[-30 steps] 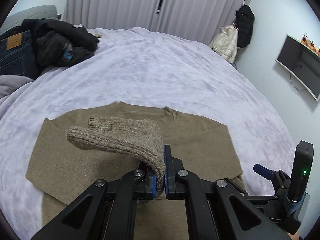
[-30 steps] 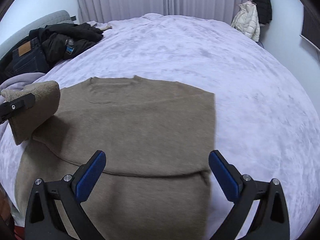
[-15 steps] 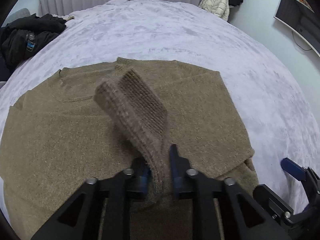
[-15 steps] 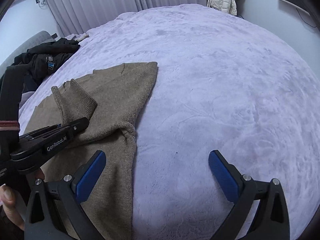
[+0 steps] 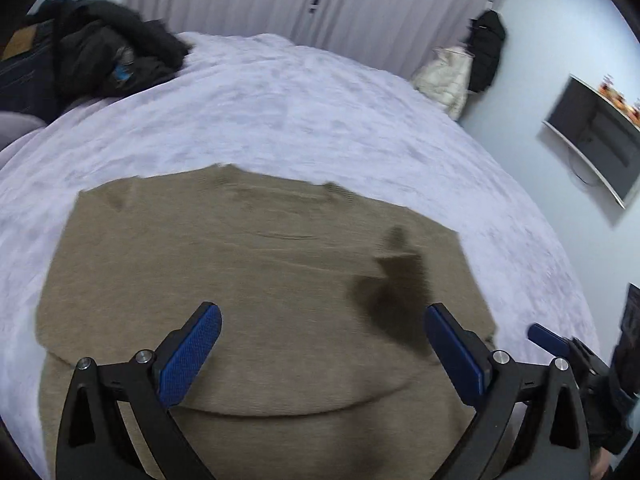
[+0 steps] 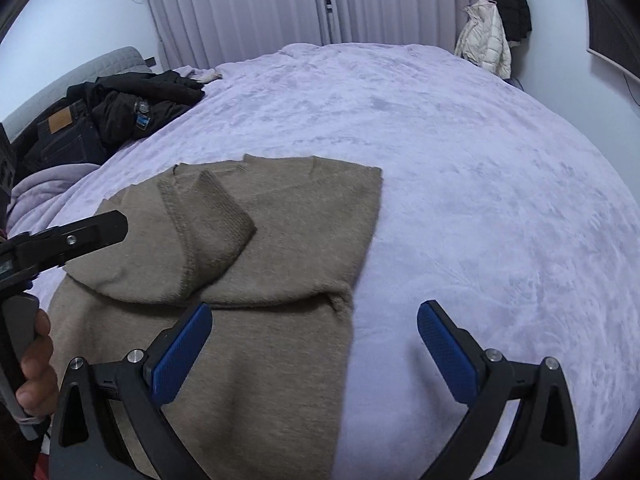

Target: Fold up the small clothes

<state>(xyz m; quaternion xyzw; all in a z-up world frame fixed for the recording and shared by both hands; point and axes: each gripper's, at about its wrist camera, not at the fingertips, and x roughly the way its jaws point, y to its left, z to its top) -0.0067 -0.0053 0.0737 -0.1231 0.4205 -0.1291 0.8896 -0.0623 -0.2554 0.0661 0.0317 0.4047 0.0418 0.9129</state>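
A tan knit sweater (image 5: 248, 280) lies flat on the lilac bedspread (image 5: 304, 120), its lower part folded up. In the right wrist view its sleeve (image 6: 216, 220) rests folded across the sweater's (image 6: 304, 216) body. My left gripper (image 5: 322, 320) hovers just above the sweater, its jaws opening wide with nothing between them. The left wrist view is blurred, and a dark smear shows by the right finger. One left finger (image 6: 96, 228) shows at the left of the right wrist view, held by a hand (image 6: 38, 364). My right gripper (image 6: 316, 316) stands open over the sweater's right edge.
A heap of dark clothes (image 6: 132, 108) and jeans (image 6: 60, 128) sits at the bed's far left. Coats (image 6: 486, 36) hang by the curtains at the back right. A screen (image 5: 600, 136) is mounted on the right wall. Bare bedspread (image 6: 480, 200) stretches to the right of the sweater.
My left gripper has let go of the sleeve and spread from shut to wide. The sleeve now lies on the sweater's body. The right gripper stayed open.
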